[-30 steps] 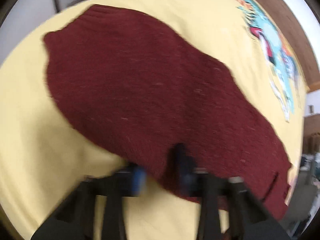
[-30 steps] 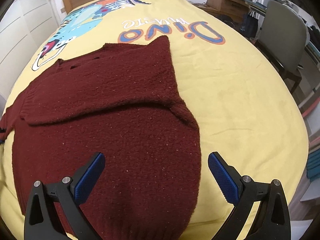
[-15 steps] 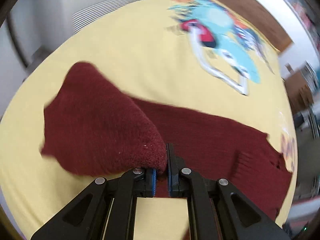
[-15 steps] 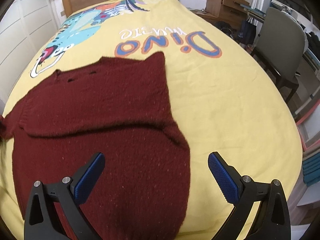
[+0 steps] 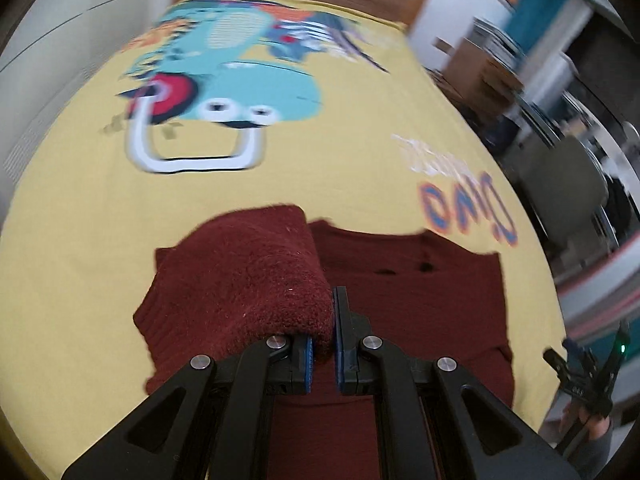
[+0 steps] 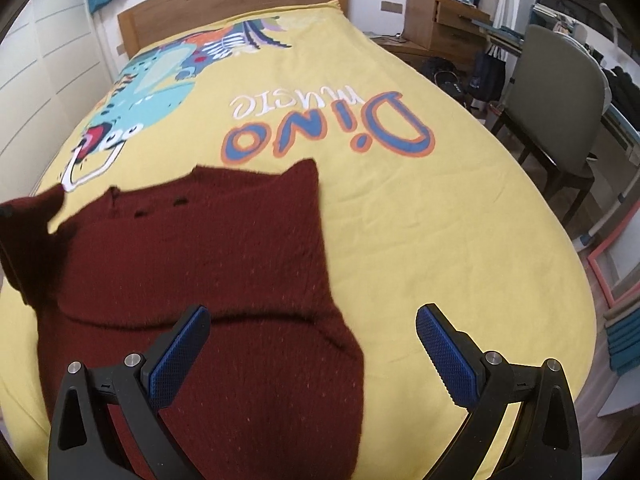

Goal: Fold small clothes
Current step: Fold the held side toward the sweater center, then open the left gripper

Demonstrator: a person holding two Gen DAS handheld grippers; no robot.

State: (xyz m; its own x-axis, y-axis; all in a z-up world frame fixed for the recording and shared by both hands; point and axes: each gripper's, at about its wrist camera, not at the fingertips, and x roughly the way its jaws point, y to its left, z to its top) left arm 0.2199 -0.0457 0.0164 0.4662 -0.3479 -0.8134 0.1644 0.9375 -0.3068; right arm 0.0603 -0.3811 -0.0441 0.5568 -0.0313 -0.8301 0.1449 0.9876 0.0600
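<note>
A dark red knitted sweater lies on the yellow bedspread, its right sleeve folded across the body. My left gripper is shut on the sweater's left sleeve, which hangs lifted over the body. In the right wrist view that raised sleeve shows at the left edge. My right gripper hovers open above the sweater's lower right part, with nothing between its blue pads.
The bedspread carries a dinosaur print and the word "Dino". A wooden headboard closes the far end. A grey chair and wooden drawers stand to the right of the bed.
My left gripper shut on the left sleeve, lifted it and carried it across over the sweater's body while rolling. The right gripper rose slightly and stayed open.
</note>
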